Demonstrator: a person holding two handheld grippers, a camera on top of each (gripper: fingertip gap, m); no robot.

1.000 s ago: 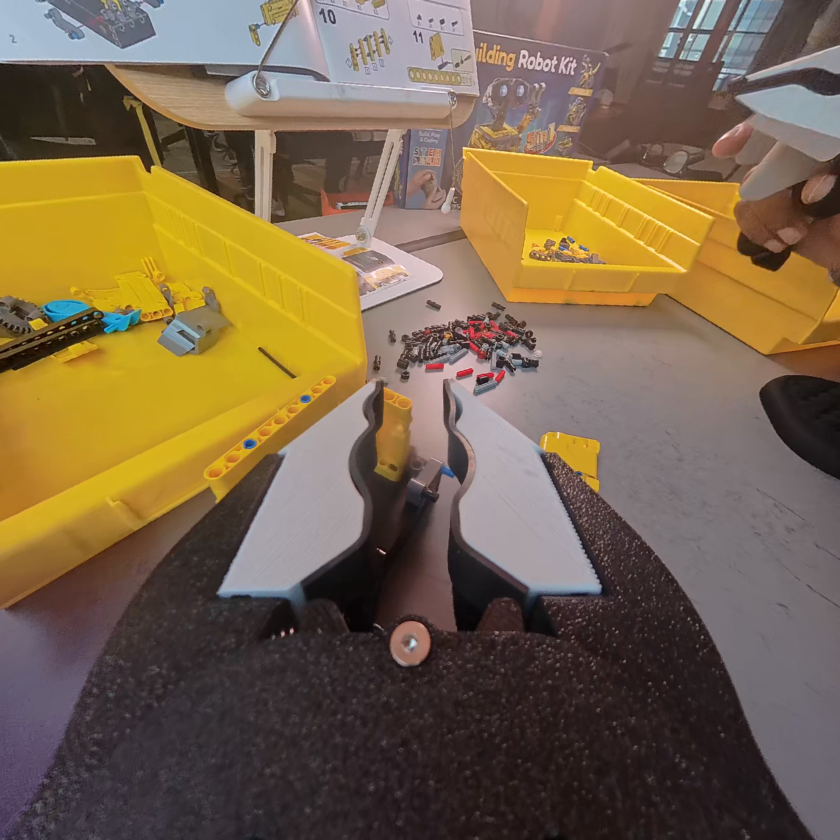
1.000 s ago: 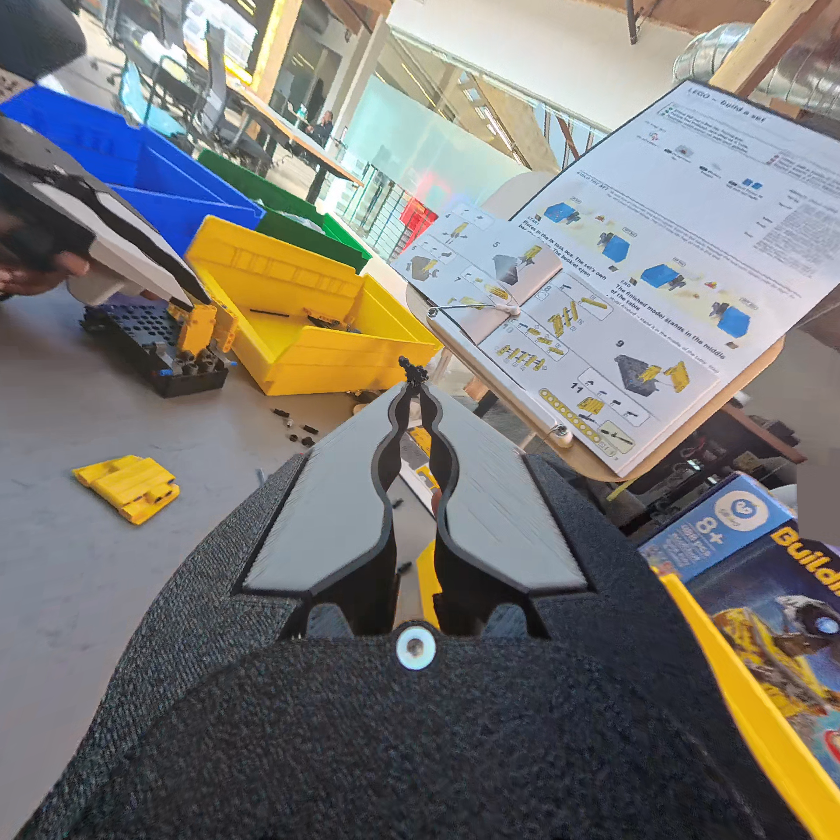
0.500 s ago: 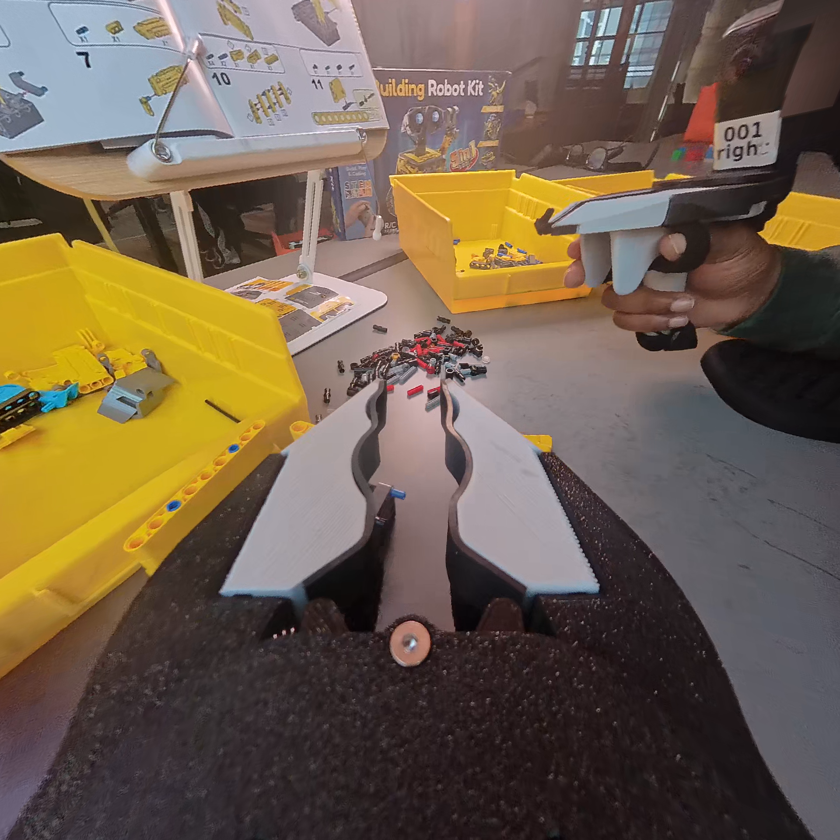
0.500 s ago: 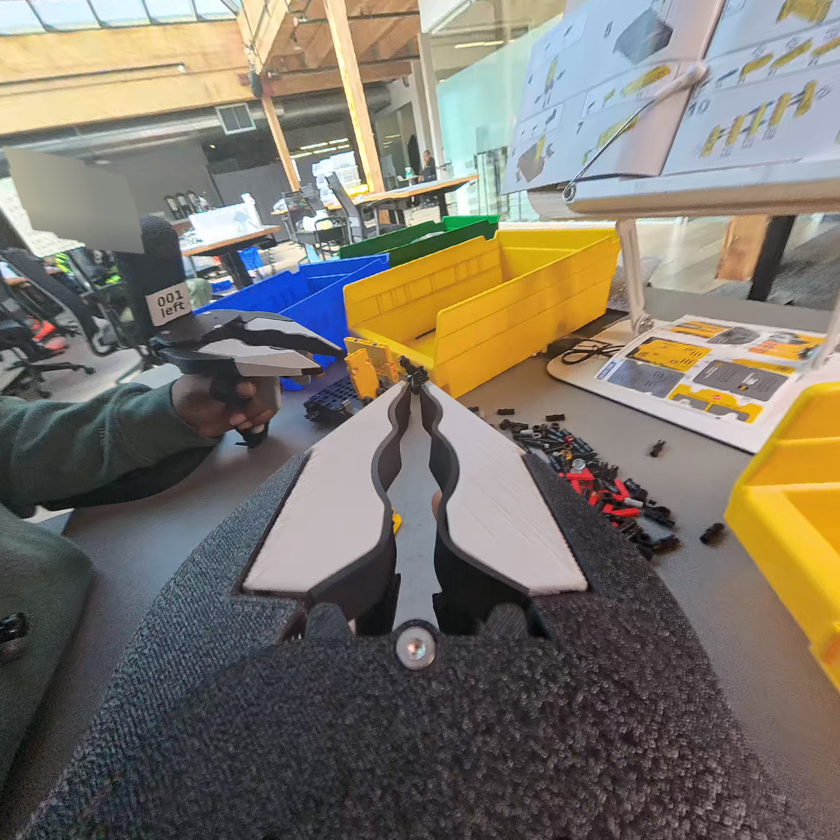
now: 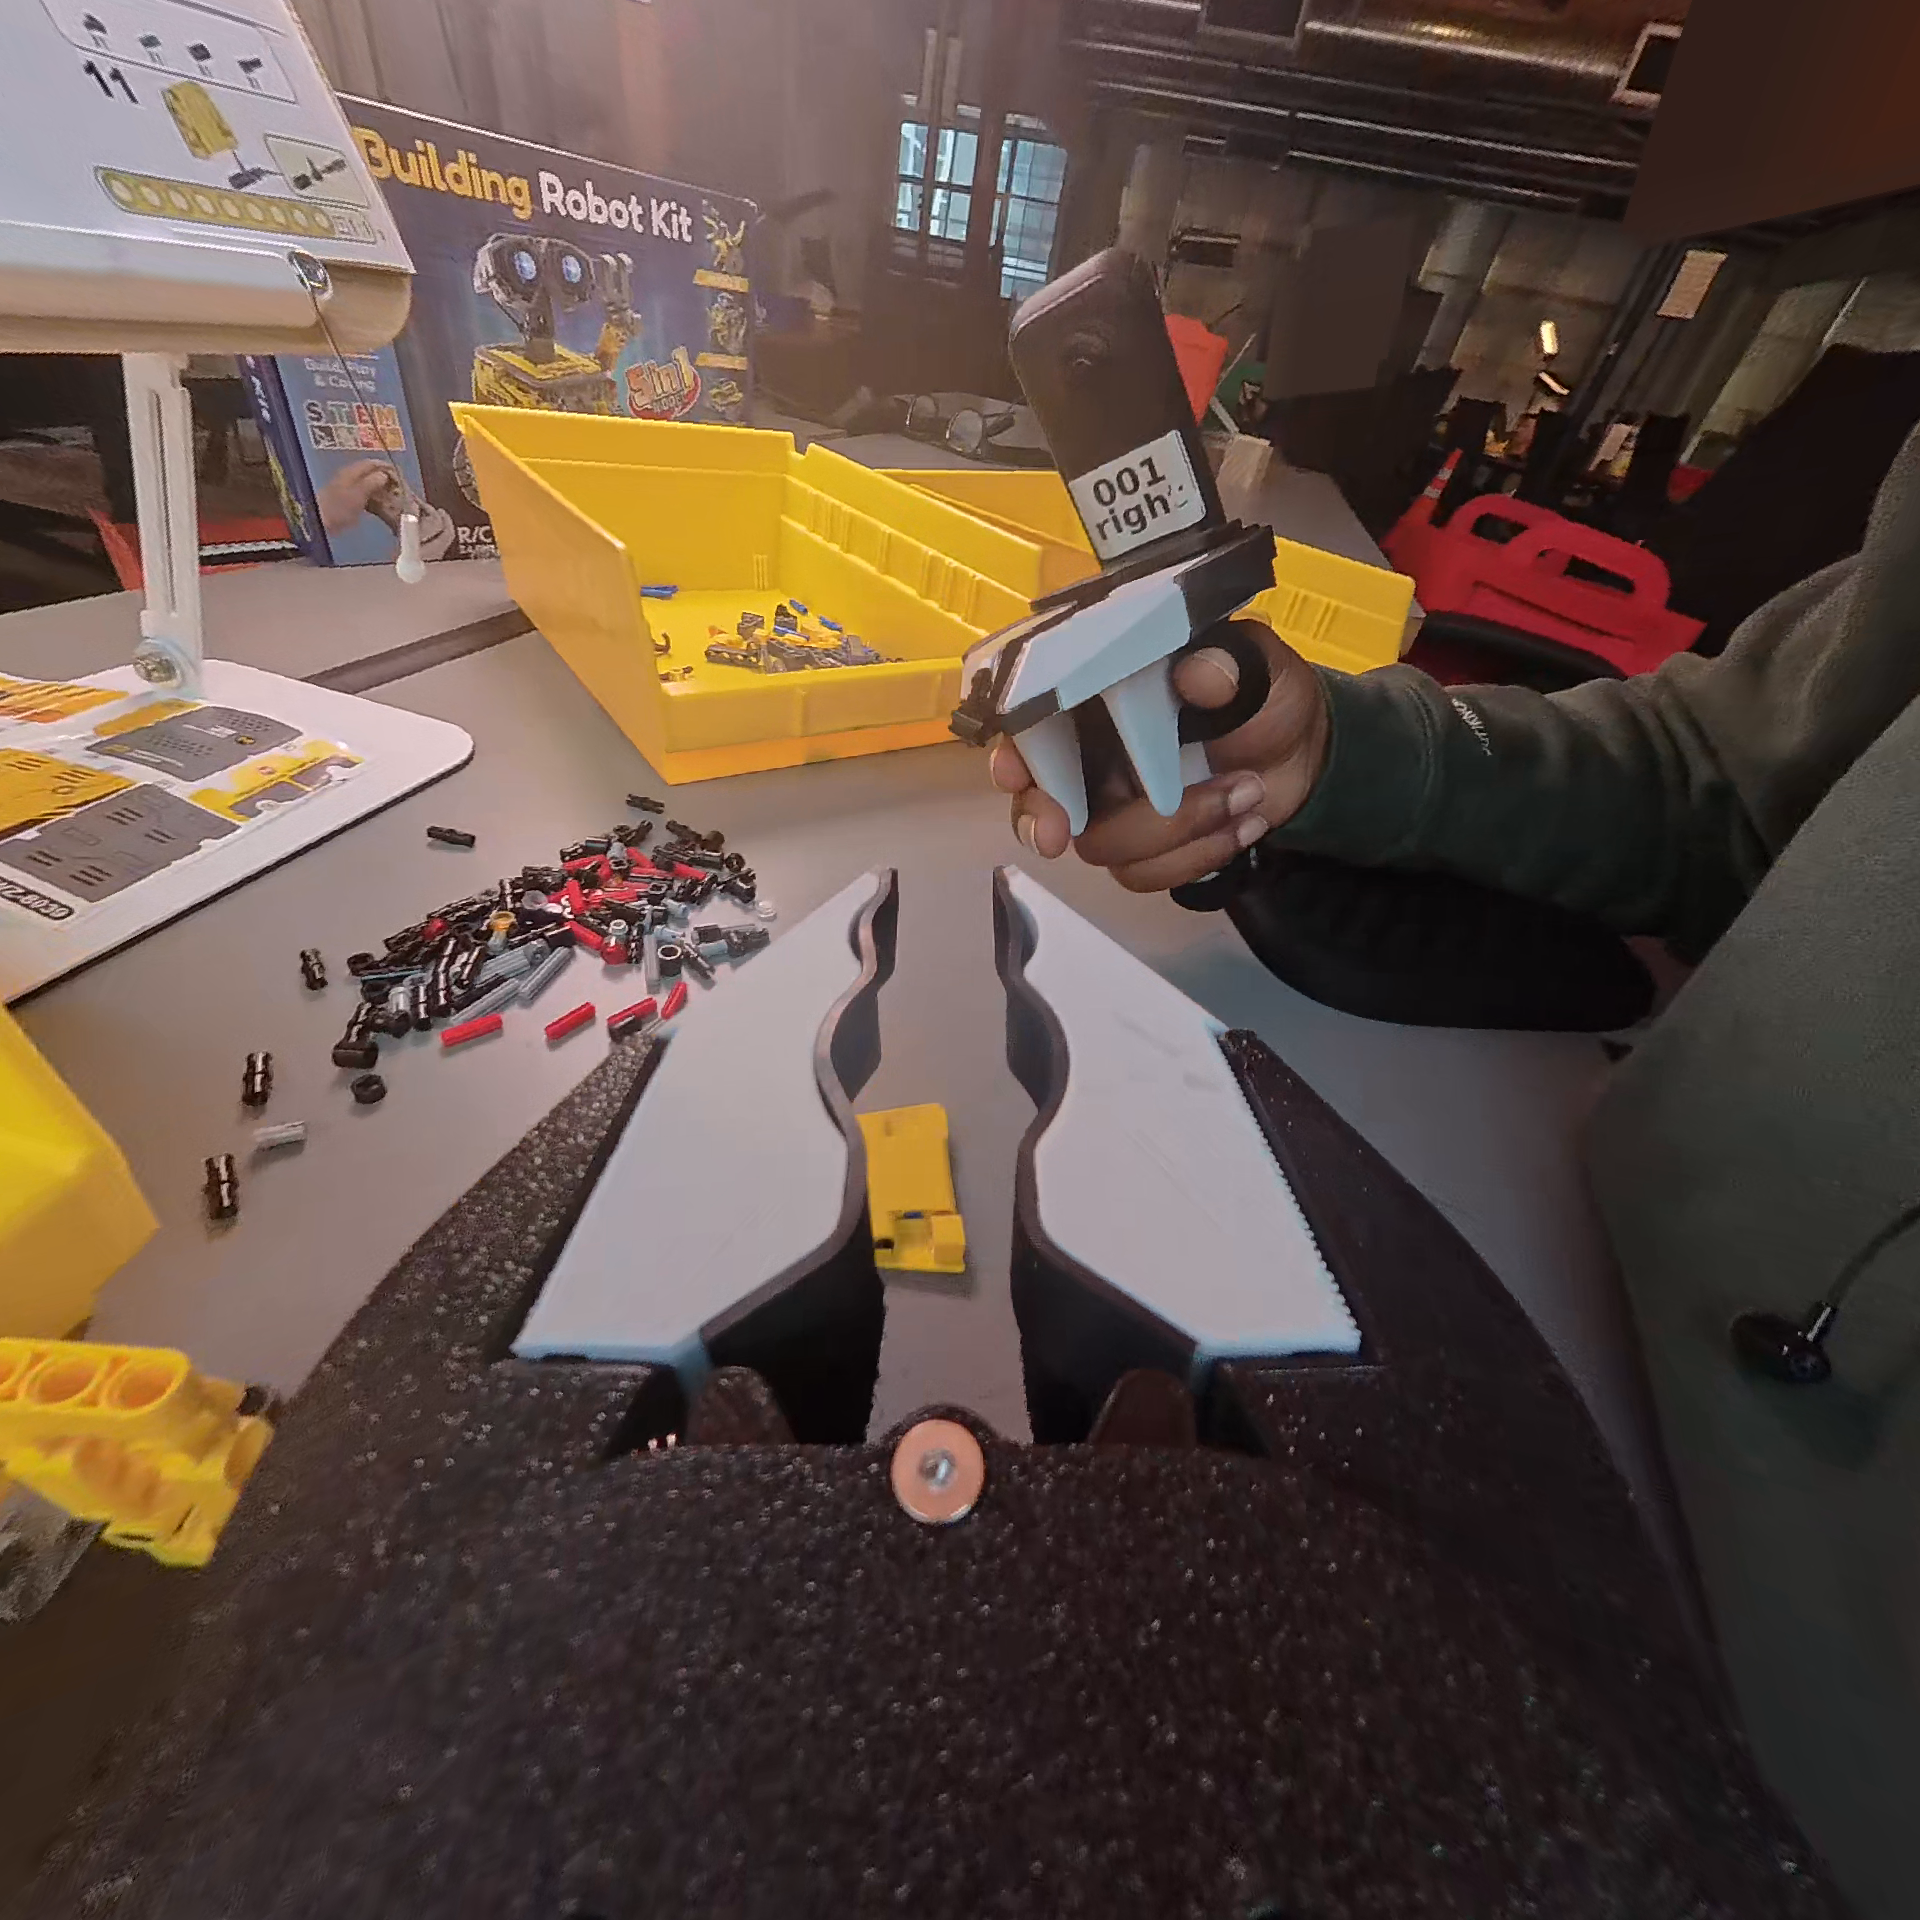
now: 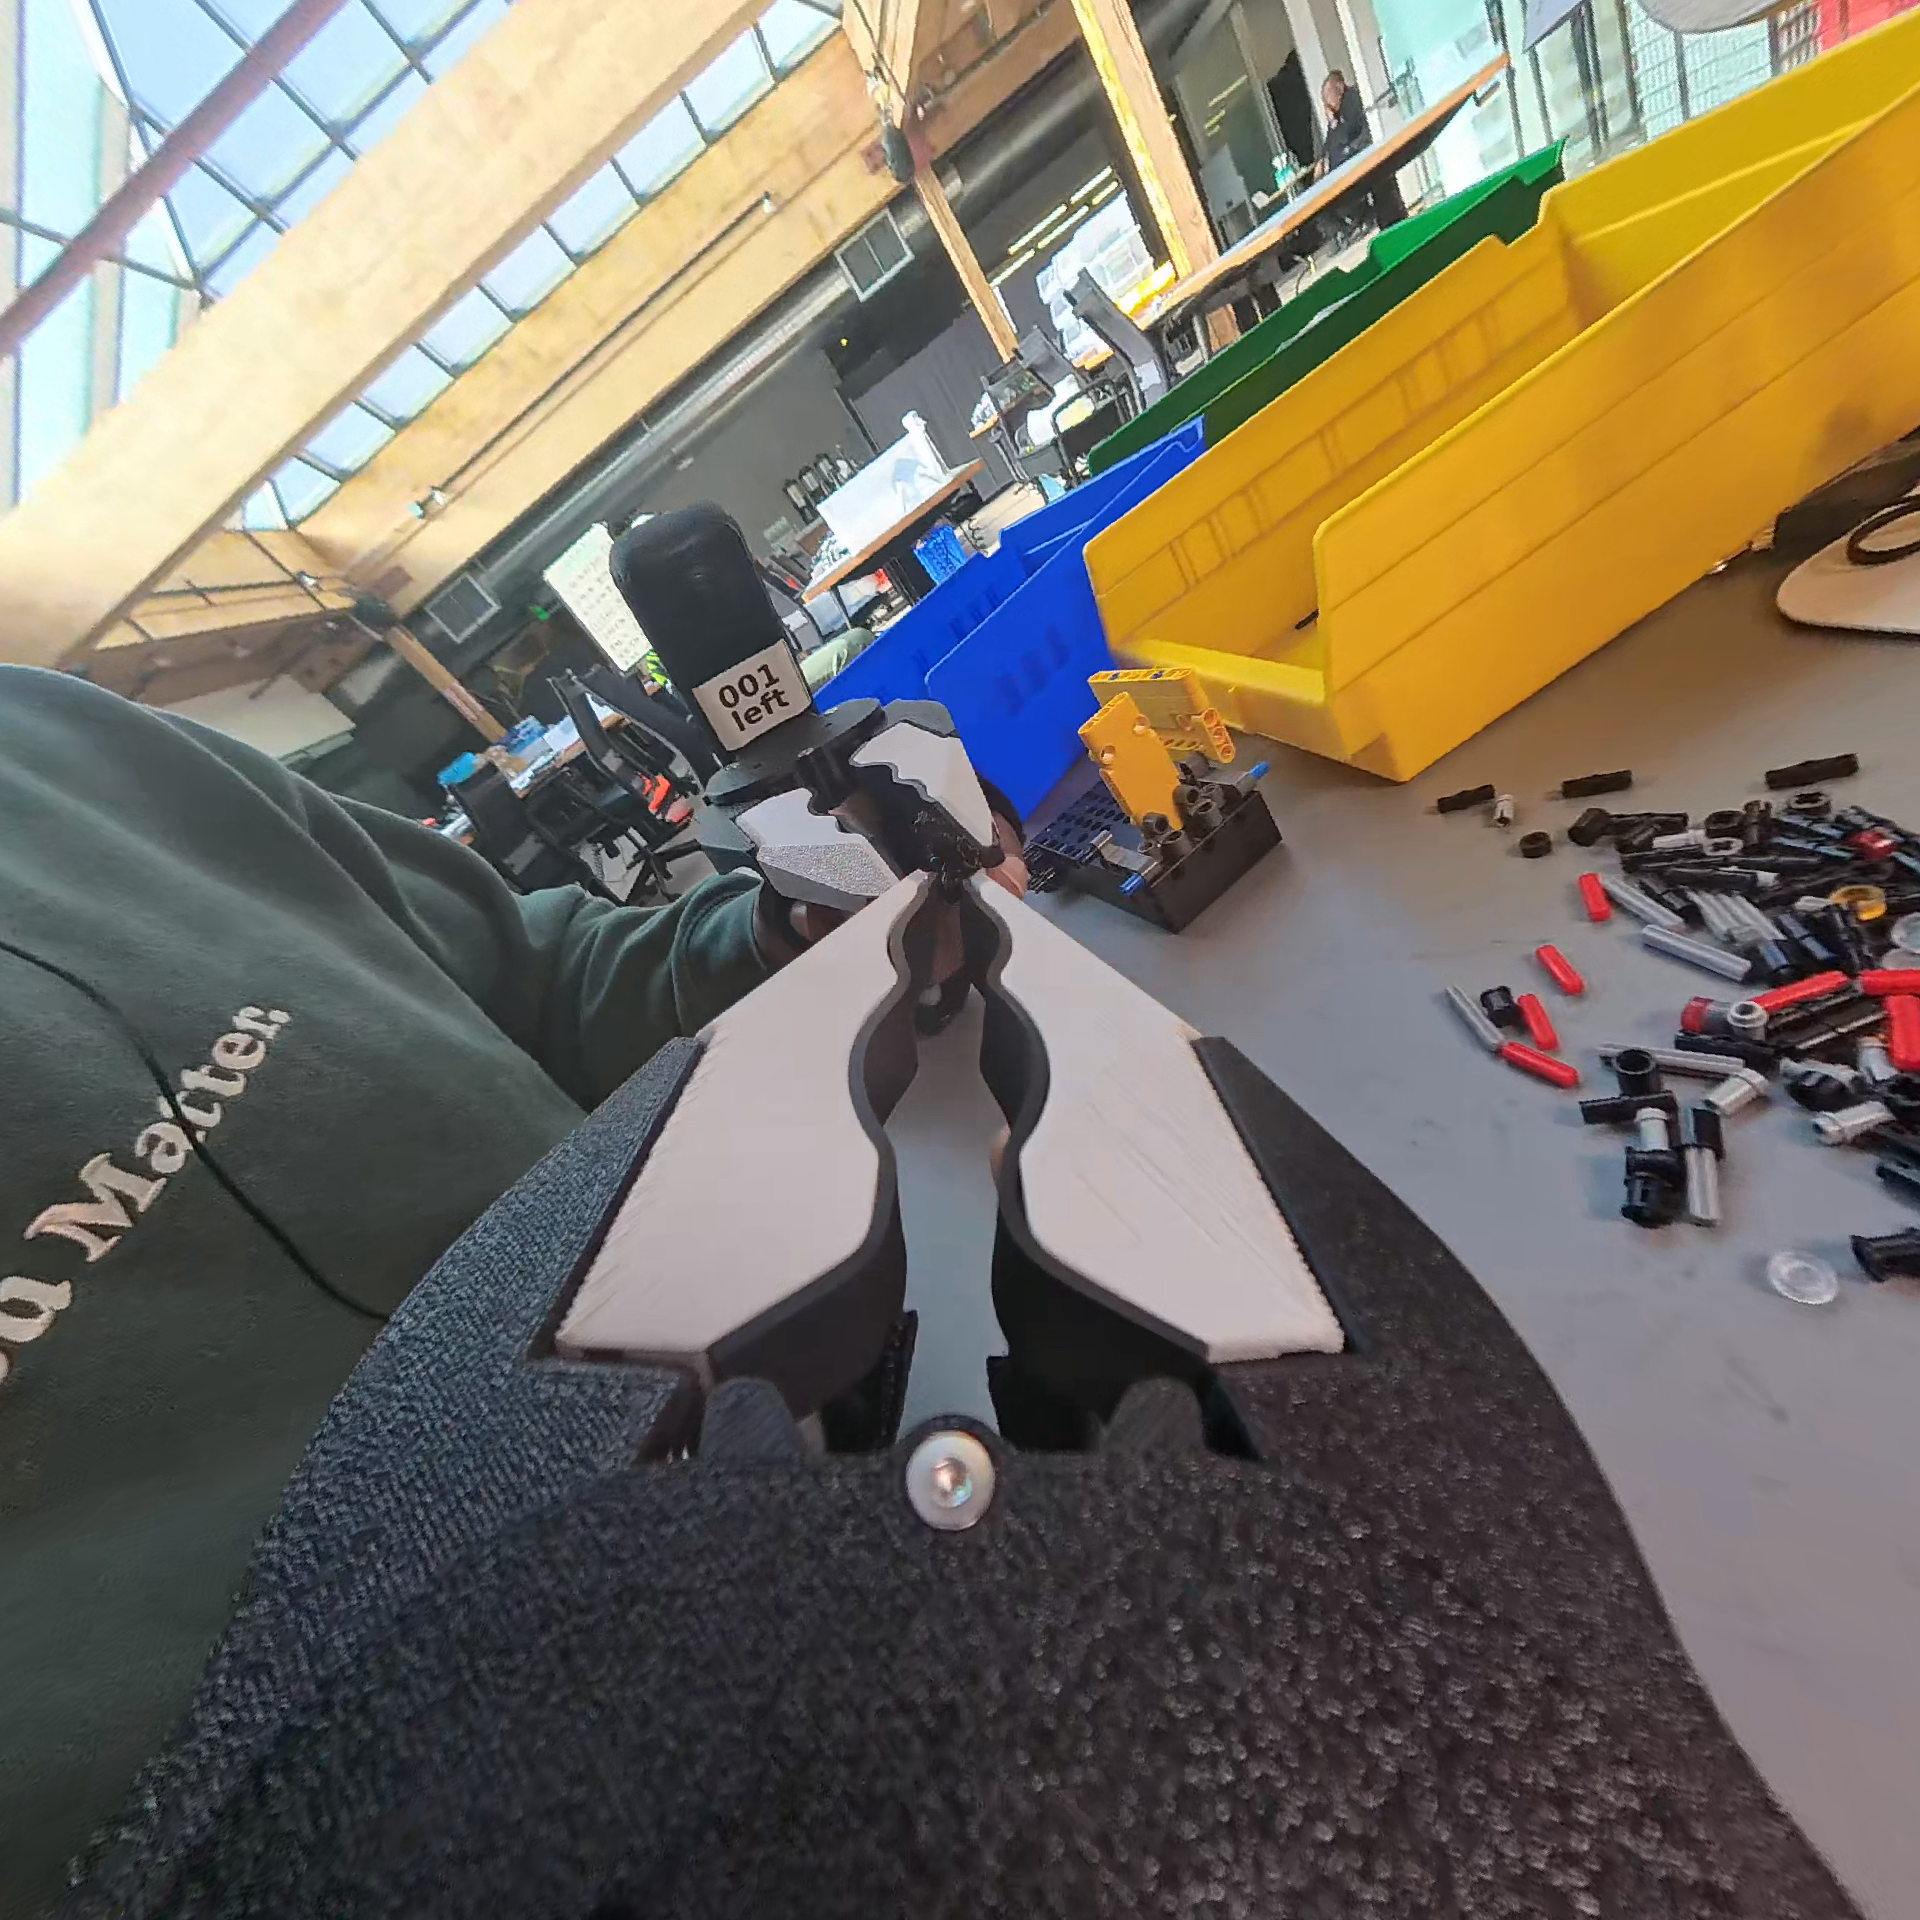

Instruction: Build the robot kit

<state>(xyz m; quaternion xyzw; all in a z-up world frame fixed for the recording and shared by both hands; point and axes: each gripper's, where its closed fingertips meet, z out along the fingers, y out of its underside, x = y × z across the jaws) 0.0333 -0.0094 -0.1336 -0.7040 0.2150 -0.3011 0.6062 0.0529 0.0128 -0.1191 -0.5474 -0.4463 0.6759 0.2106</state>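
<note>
Currently left gripper hung spread, empty, over a yellow plate; right gripper pinched a small black connector, raised clear of the bench.

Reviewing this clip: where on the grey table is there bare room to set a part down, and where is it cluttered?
Bare table lies between the pile of small pins and the yellow bin, and beside the small yellow plate under the open left gripper. The pin pile itself and the stand's white base are crowded.
</note>
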